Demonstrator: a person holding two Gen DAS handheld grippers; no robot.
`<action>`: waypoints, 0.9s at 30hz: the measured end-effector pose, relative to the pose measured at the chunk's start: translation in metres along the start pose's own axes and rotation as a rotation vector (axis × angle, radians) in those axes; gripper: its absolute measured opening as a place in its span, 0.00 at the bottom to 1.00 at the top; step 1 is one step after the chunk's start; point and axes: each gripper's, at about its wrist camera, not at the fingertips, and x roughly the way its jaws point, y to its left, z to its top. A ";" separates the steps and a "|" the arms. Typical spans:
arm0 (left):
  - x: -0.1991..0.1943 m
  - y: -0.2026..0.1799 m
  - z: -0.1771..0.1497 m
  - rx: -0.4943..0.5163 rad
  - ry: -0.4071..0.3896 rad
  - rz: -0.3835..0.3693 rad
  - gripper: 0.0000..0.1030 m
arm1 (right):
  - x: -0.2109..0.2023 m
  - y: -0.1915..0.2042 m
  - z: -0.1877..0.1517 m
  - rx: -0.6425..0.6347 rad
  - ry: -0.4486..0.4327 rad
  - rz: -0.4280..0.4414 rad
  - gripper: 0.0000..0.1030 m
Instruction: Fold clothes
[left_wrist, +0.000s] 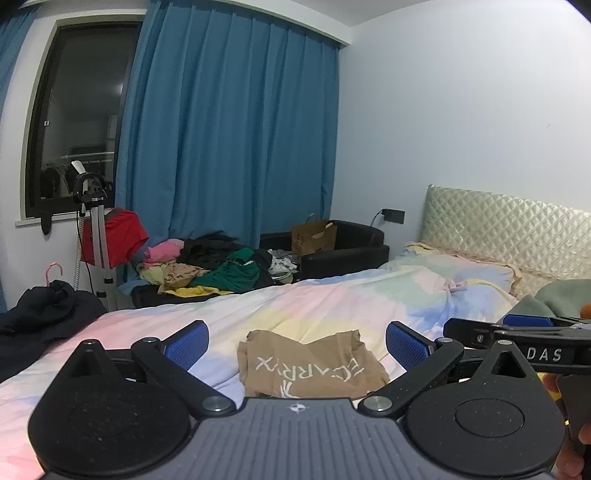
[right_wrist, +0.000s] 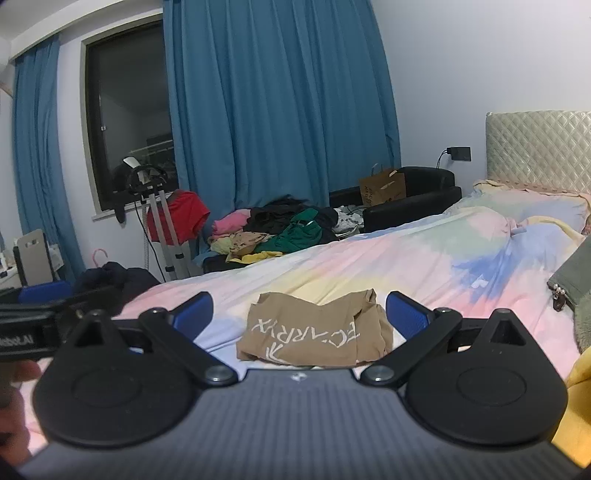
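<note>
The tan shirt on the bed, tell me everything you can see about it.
The tan shirt is soft, thin-looking fabric in a light brown, with large white lettering and a white logo that read upside down from both wrist views. It lies folded into a compact, slightly rumpled bundle, flat on the pastel tie-dye bedspread, its far edge bunched up. Nothing grips it: both grippers sit open just short of it, fingers to either side.

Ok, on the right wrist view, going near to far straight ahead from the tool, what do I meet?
Right tool, open → tan folded shirt → pastel bedcover → heap of unfolded clothes → blue curtain.
</note>
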 end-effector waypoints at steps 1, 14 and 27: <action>0.000 0.001 -0.003 -0.003 -0.001 -0.006 1.00 | 0.001 0.001 -0.003 -0.003 0.000 -0.004 0.99; 0.016 0.013 -0.042 -0.009 0.016 0.022 1.00 | 0.026 0.004 -0.051 -0.021 -0.008 -0.032 0.99; 0.024 0.017 -0.067 0.012 0.026 0.046 1.00 | 0.039 0.005 -0.074 -0.031 -0.026 -0.045 0.99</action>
